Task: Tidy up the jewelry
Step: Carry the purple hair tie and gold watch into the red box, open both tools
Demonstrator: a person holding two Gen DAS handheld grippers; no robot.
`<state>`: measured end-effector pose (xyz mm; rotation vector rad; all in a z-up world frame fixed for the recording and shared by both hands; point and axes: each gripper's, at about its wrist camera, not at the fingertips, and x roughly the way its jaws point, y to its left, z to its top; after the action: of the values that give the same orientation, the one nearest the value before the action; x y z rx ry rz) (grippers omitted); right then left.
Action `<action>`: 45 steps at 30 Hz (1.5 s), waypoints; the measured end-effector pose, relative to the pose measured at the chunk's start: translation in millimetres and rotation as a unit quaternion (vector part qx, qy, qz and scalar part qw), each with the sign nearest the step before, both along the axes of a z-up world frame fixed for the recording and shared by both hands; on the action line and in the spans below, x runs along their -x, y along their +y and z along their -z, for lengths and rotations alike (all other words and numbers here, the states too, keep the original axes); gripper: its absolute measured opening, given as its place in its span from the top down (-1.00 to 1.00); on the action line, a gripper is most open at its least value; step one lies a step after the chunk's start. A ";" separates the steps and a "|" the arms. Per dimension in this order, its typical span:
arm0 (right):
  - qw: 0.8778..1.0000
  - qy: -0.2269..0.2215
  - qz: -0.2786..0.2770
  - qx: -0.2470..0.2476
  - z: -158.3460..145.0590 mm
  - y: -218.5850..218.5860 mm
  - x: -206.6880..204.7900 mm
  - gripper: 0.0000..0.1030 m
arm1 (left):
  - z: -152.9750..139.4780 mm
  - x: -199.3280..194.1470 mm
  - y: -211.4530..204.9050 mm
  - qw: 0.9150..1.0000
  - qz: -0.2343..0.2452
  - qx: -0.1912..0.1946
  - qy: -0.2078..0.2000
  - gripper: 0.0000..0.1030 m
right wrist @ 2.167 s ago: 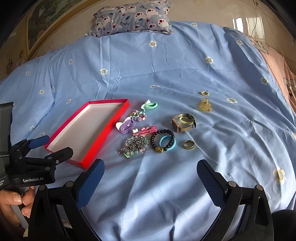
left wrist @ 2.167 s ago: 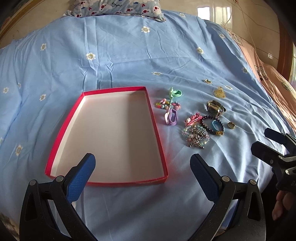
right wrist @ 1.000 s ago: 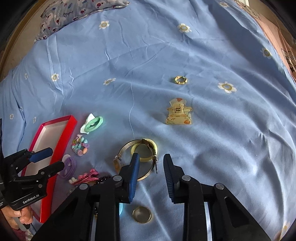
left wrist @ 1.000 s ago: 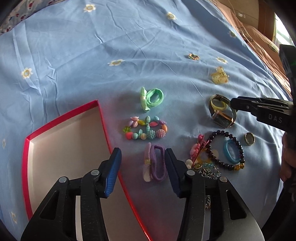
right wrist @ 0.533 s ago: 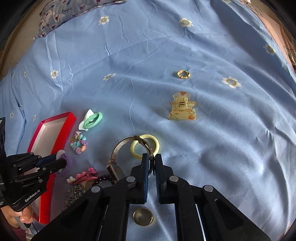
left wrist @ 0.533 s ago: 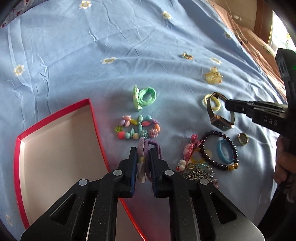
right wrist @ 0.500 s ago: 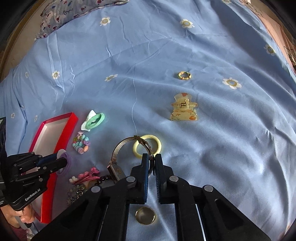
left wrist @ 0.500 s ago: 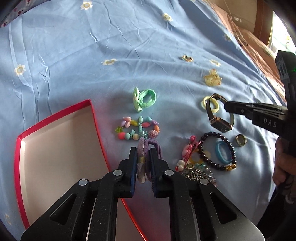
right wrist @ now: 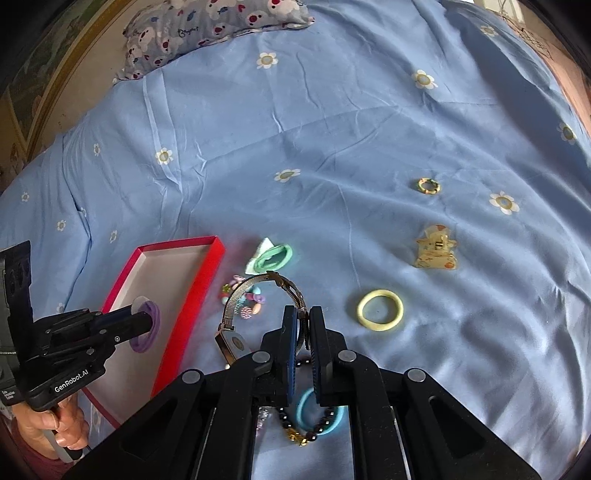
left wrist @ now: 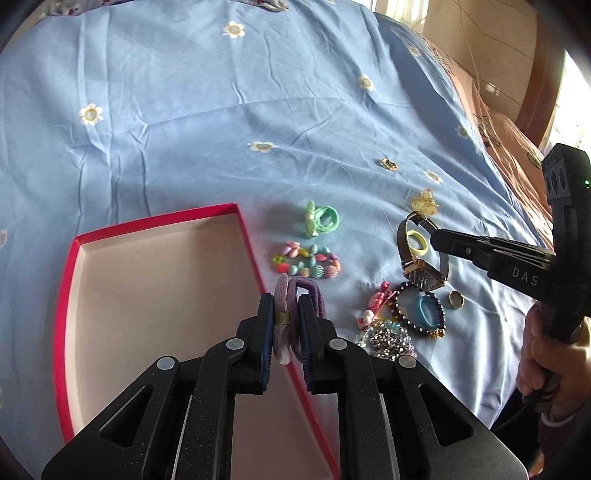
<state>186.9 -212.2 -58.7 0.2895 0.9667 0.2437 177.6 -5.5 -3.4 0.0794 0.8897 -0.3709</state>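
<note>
Only rightward: pillow (right wrist: 207, 33), beyond the bedsheet (right wrist: 332, 129).

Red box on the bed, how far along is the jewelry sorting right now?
Nothing lies in the red box yet. In hand: left gripper clamps the purple hair tie over the box edge; right gripper pinches the watch band. Left: green hair tie, bead bracelet, yellow ring, hair clip.

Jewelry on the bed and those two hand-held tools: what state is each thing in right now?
left tool: shut on the purple hair tie, lifted beside the box.
right tool: shut on the watch band, watch raised.
red box: open, nothing inside.
yellow ring: lying loose on the blue sheet.
green hair tie: lying loose.
</note>
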 end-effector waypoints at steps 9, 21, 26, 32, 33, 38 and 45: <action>0.999 -0.008 -0.052 -0.014 -8.3 51.1 -9.7 0.88 | -1.4 -1.7 45.2 0.999 -0.046 0.003 0.002 0.78; 0.992 -0.012 -0.121 -0.028 -7.1 124.8 -38.2 0.88 | 4.9 -25.5 99.5 0.995 -0.096 -0.012 0.010 0.78; 0.989 0.000 -0.141 -0.034 4.0 150.2 -55.5 0.88 | 15.4 -43.6 113.9 0.993 -0.111 -0.019 0.024 0.78; 0.987 0.020 -0.157 -0.025 24.6 173.4 -74.9 0.88 | 34.3 -68.1 126.3 0.990 -0.130 -0.037 0.046 0.78; 0.987 0.024 -0.159 -0.023 28.7 176.7 -78.3 0.88 | 36.8 -72.3 127.3 0.989 -0.132 -0.039 0.049 0.78; 0.985 0.043 -0.165 -0.013 46.1 186.5 -90.1 0.88 | 48.3 -83.9 129.7 0.987 -0.140 -0.055 0.064 0.78; 0.982 0.058 -0.180 0.007 59.3 196.6 -96.7 0.88 | 57.2 -88.9 131.2 0.984 -0.143 -0.067 0.080 0.76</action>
<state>283.6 -15.6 -118.0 0.1139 1.1340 0.5555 266.5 125.7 -60.6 0.0445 1.0678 -0.0482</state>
